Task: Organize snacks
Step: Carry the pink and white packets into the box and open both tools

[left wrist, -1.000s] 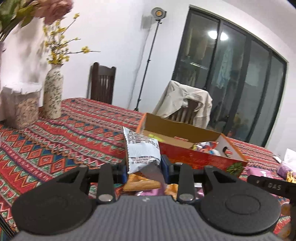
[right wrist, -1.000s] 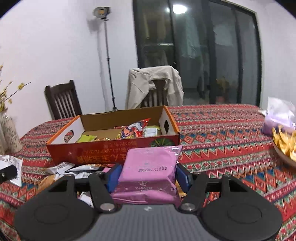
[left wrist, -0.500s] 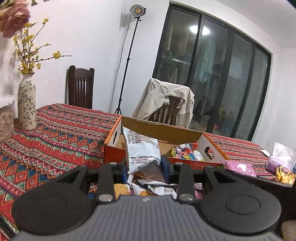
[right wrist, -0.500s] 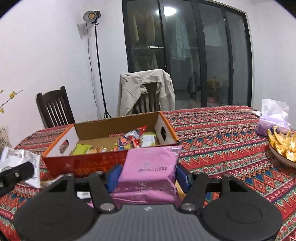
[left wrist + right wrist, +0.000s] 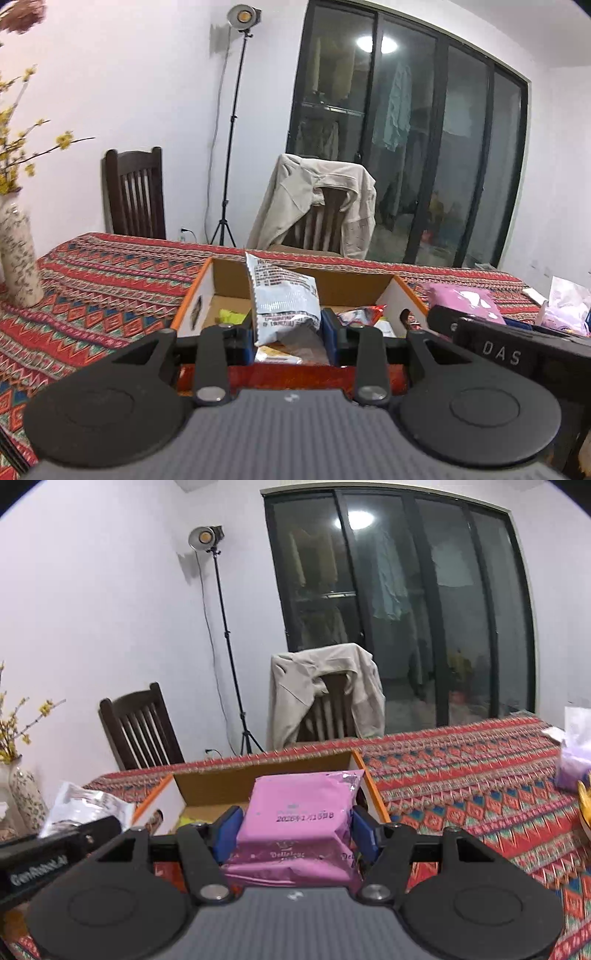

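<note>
Grippers (image 5: 290, 332) (image 5: 295, 830) clamp one packet (image 5: 284, 295) (image 5: 301, 812) each; box (image 5: 373, 282) holds perhaps four more.

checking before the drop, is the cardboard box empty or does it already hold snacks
Already holds snacks: several packets lie inside the cardboard box.

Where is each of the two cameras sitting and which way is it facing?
Left wrist: sits behind the left tool, facing forward and slightly down over the cardboard box; its own fingers clamp a silver snack packet, and the right tool shows at the right edge.
Right wrist: sits behind the right tool, facing the same way; its fingers clamp a pink snack packet, and the left tool shows at the left edge.
Shared: box, both packets, jacket-draped chair, light stand.
</note>
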